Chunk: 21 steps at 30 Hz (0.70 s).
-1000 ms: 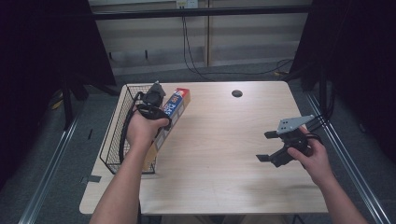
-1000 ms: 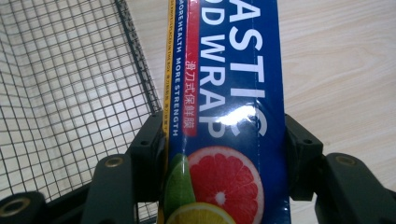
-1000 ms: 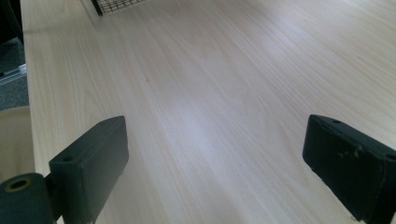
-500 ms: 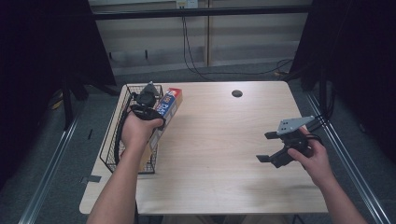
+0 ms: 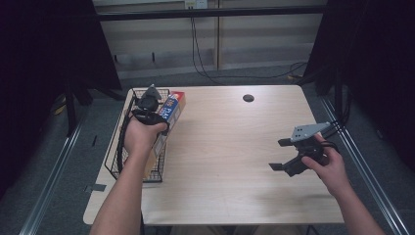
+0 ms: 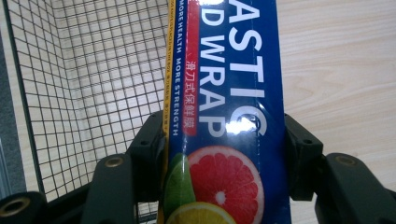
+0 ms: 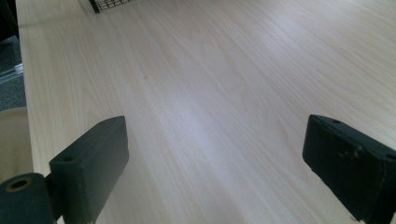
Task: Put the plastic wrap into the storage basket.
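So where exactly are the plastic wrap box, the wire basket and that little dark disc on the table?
plastic wrap box (image 6: 233, 93): left gripper view, on its blue printed face.
wire basket (image 5: 113, 161): high view, on its left wire wall.
dark disc (image 5: 248, 98): high view, on its middle, near the table's far edge.

looks like a lab recording booth: pale wooden table (image 5: 230, 147) ringed by black curtains (image 5: 44, 63), metal floor rails (image 5: 49, 181), grey carpet (image 5: 73, 215), cables (image 5: 205, 58) trailing down a plain panelled back wall (image 5: 254, 34) from an outlet (image 5: 194, 4).
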{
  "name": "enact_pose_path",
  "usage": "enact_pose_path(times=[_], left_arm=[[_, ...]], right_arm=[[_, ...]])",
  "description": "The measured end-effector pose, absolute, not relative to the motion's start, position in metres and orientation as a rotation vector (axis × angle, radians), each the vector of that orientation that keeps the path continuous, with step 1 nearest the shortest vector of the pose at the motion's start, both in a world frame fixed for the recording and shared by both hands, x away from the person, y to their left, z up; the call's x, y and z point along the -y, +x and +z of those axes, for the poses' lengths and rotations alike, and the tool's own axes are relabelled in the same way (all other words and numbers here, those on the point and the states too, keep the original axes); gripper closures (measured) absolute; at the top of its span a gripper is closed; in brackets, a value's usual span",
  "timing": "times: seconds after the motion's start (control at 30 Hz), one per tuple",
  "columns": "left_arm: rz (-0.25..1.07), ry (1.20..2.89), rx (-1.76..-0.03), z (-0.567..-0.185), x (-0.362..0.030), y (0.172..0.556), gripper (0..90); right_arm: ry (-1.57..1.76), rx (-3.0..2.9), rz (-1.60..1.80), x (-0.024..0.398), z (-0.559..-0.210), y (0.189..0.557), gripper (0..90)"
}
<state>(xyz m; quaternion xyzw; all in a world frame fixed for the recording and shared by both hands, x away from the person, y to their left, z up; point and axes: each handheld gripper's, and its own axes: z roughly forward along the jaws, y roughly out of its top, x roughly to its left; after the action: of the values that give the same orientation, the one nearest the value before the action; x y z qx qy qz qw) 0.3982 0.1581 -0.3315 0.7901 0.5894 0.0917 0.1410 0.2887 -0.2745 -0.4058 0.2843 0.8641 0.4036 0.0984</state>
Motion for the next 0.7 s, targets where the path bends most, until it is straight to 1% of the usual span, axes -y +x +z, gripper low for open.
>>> enact_pose_path(times=[0.7], left_arm=[[0.309, 2.188, -1.819, -0.335, -0.181, 0.396, 44.1]], right_arm=[[0.852, -2.545, 1.201, 0.275, -0.406, 0.284, 6.9]])
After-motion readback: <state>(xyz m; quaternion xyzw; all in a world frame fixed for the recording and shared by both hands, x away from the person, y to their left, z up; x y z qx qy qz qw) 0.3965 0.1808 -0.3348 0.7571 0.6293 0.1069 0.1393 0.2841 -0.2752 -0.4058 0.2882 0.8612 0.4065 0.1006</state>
